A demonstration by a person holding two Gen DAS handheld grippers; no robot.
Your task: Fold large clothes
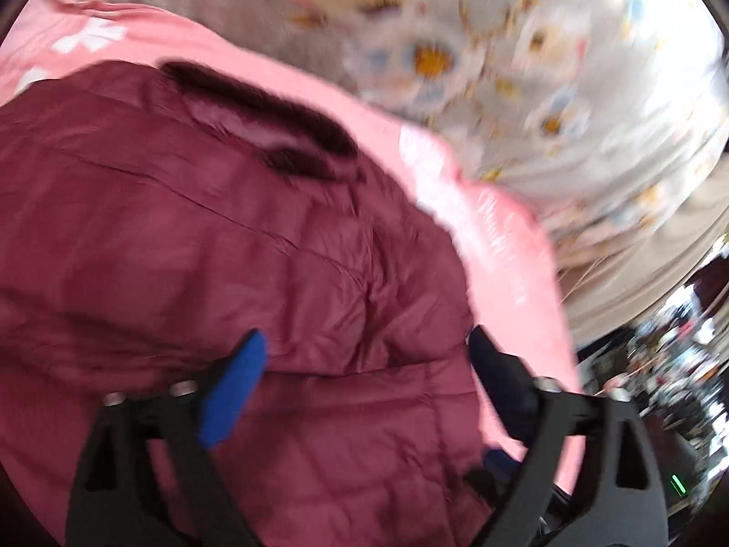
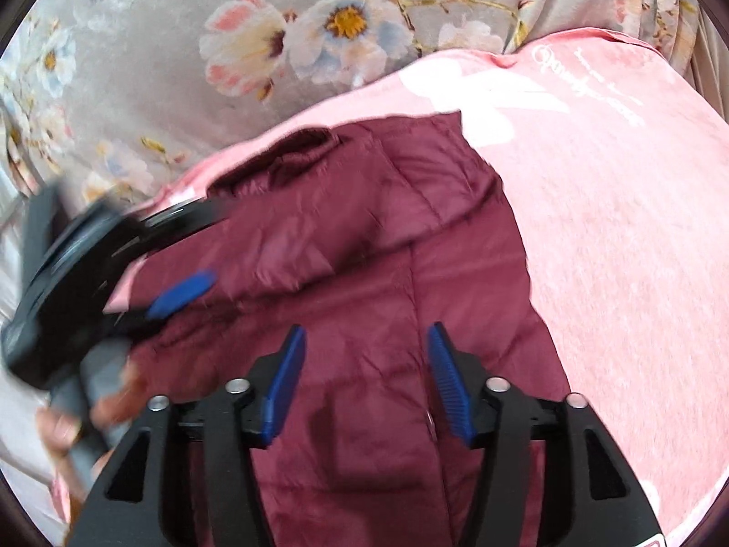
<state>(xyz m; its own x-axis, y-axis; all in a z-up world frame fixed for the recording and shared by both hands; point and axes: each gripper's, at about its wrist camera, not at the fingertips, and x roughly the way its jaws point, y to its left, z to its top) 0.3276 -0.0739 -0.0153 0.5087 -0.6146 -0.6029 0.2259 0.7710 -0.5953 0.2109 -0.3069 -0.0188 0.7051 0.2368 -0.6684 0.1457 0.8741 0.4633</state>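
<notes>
Maroon puffer jacket [image 2: 364,237] spread on a pink blanket [image 2: 628,209]

Left gripper [image 1: 369,355] spreads wide above the jacket's quilting, gripping nothing; right gripper [image 2: 364,355] stands partly parted over the fabric, pads clear. Floral bedding [image 2: 182,45] lies beyond.

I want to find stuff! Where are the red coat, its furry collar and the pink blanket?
red coat [image 2: 364,273]: right wrist view, quilted middle.
furry collar [image 1: 255,105]: left wrist view, dark fur strip.
pink blanket [image 2: 628,228]: right wrist view, bare part.
</notes>
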